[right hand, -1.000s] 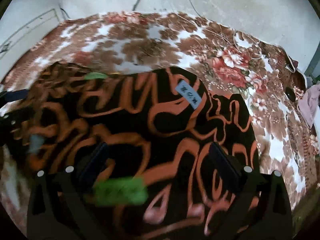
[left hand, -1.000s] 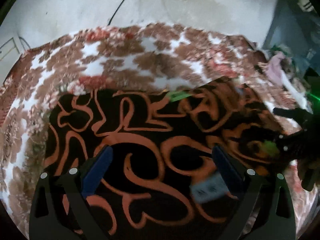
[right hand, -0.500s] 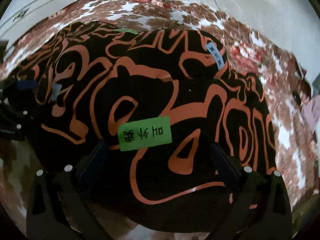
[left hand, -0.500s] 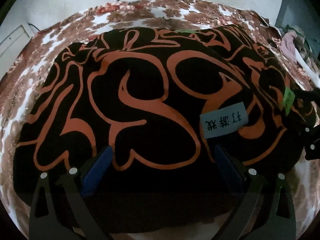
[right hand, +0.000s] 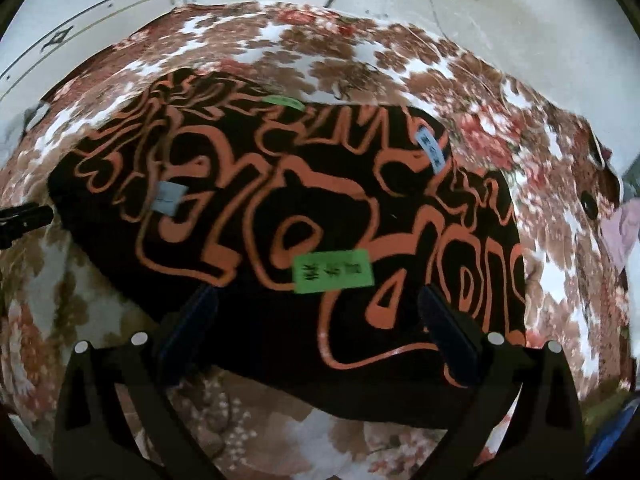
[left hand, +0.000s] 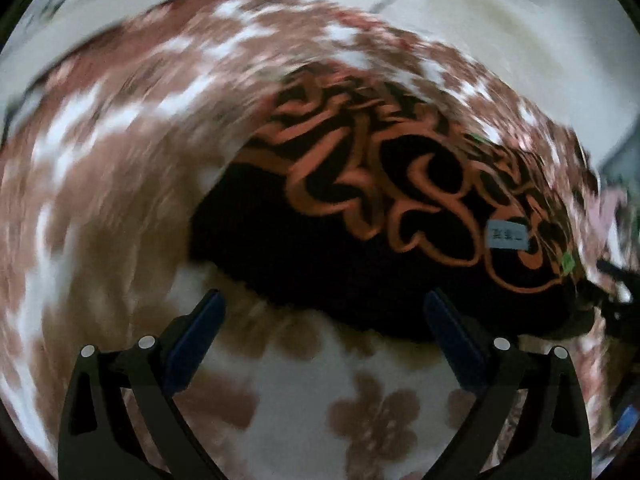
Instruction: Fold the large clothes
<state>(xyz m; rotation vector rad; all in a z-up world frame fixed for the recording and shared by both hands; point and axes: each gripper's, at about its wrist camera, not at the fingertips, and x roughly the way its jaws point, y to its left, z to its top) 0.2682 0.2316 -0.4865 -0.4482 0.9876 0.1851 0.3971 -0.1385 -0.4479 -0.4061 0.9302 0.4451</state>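
In the left wrist view the left tongs stand apart at six o'clock, blue pads wide, with nothing between them but the floral blanket beneath, white with brown blossoms. Just beyond the pads, toward twelve to two o'clock, lies the folded garment, black with curling orange lines, its near edge a plain black fold. A pale blue label sits on it at three o'clock, with a small green tag close by. At the far three o'clock edge the dark tips of the other tool reach the garment's corner. This view is blurred, and finer detail cannot be told.

In the right wrist view the right tongs are also apart, the pads over the near black hem of the garment, gripping nothing. Just ahead at twelve o'clock a green label with dark characters lies on the cloth. Farther, at ten o'clock, is a pale blue label; at one o'clock another blue label; at the far edge a second green tag. The blanket spreads around the garment on every side, and beyond it rises a pale wall with a thin cable running down.
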